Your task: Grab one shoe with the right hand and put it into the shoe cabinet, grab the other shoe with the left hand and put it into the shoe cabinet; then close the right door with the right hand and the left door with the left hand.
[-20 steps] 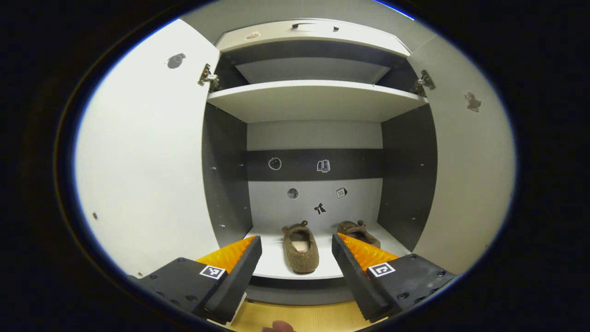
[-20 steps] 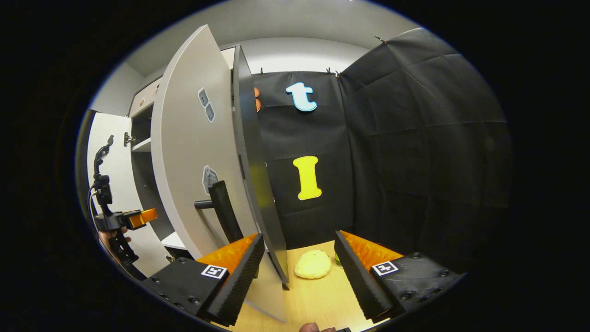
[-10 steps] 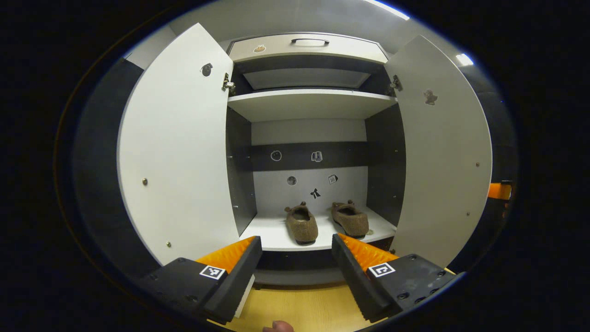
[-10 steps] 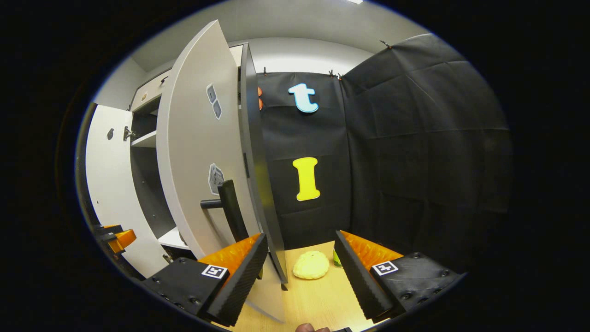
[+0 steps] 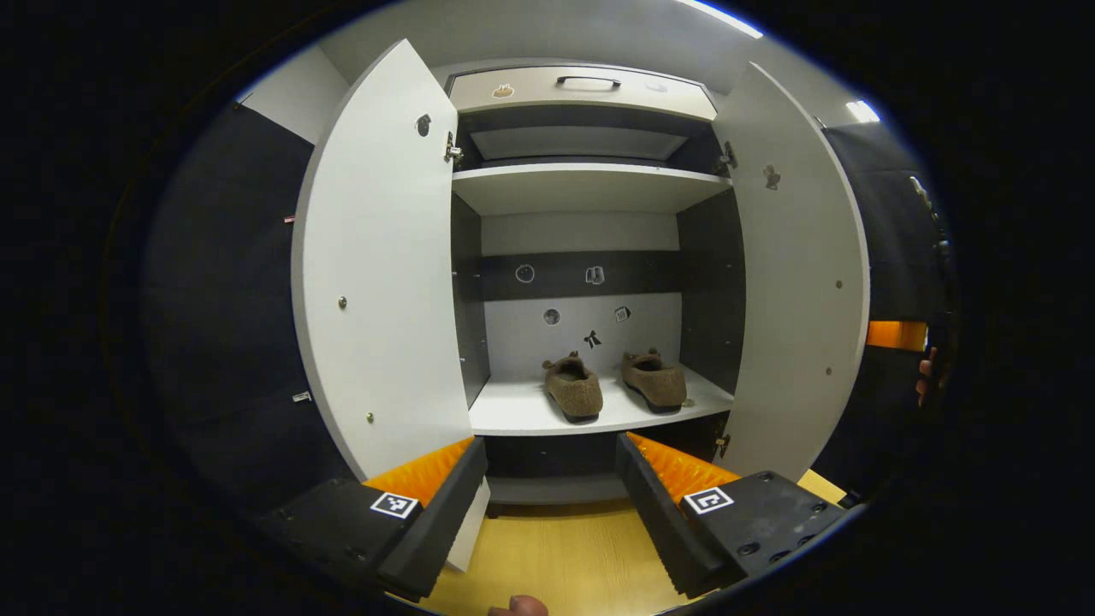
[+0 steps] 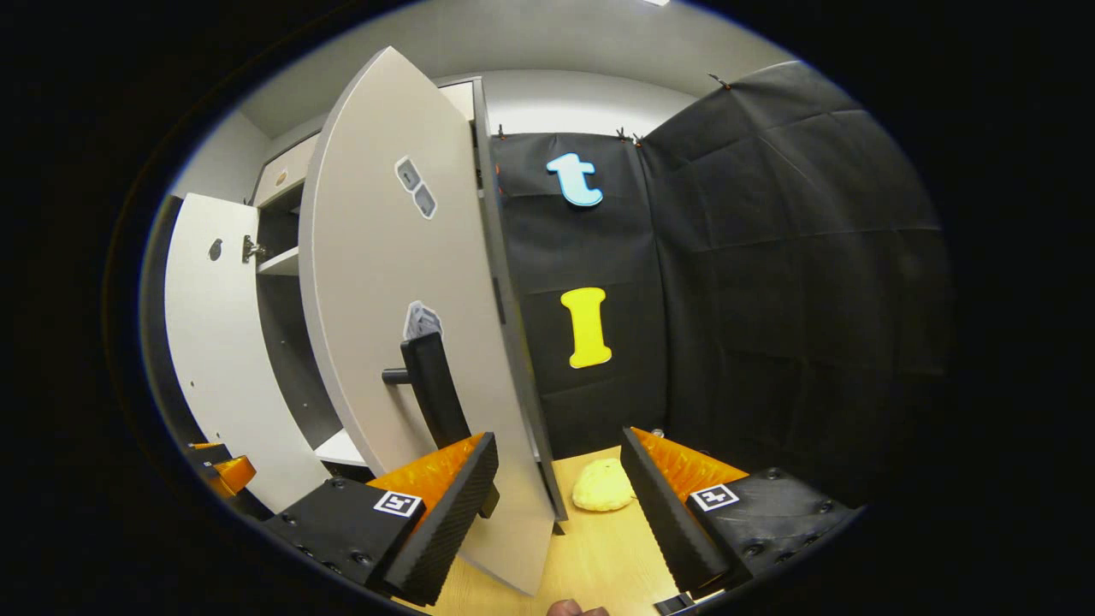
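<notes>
Left gripper view faces the open grey shoe cabinet [image 5: 590, 184] head-on: at the left its left door [image 5: 381, 265] swings wide, inner face toward the camera; in the middle two brown fuzzy slippers [image 5: 573, 387] [image 5: 654, 379] sit side by side on the white lower shelf [image 5: 522, 412], toes toward the back panel, just apart from each other; at the right the right door [image 5: 796, 274] stands open too. Beyond that door's outer edge an orange part of the other hand-held gripper [image 5: 896, 334] and some fingers [image 5: 924, 381] show. At the bottom the left hand-held gripper [image 5: 552, 483] hangs over the pale wooden floor [image 5: 556, 569] in front of the cabinet, its two black-and-orange fingers spread wide with nothing between them. Right gripper view sees, from left to right, the left door [image 6: 214, 359], the dark cabinet interior, then the outer face of the right door [image 6: 402, 282] with its black bar handle [image 6: 435, 389]. The right hand-held gripper [image 6: 560, 488] is open and empty, its left finger [image 6: 445, 505] close below the handle, while the door's edge lies between the two fingers. A yellow rounded lump [image 6: 603, 485] rests on the floor farther right.
</notes>
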`<act>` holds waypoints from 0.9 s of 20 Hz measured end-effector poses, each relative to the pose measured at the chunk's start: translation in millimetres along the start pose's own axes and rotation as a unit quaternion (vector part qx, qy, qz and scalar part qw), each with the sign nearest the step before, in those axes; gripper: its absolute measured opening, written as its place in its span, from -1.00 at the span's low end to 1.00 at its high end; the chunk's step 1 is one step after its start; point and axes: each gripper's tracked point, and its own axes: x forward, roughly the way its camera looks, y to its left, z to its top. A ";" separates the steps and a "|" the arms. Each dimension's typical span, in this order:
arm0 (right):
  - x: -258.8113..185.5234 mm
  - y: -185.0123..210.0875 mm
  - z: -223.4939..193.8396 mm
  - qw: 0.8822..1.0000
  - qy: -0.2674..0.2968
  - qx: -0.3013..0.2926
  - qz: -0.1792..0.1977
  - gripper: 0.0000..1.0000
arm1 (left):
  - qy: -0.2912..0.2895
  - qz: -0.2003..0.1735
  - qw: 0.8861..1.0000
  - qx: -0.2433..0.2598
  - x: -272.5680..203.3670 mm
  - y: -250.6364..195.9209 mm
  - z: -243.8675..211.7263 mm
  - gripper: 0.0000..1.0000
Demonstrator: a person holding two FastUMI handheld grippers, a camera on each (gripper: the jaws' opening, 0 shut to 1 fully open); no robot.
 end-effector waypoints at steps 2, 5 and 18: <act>0.2 19.1 -3.3 1.000 -0.003 -0.002 0.007 0.95 | 0.004 0.003 1.000 -0.001 -5.5 9.2 -5.1 0.94; 5.3 46.6 -10.2 1.000 0.001 0.009 0.022 0.95 | 0.015 0.005 1.000 -0.002 -11.8 20.4 -14.3 0.94; -8.8 168.1 -37.7 0.992 0.027 -0.017 0.123 0.96 | 0.002 0.031 0.999 -0.020 -38.1 76.1 -6.4 0.94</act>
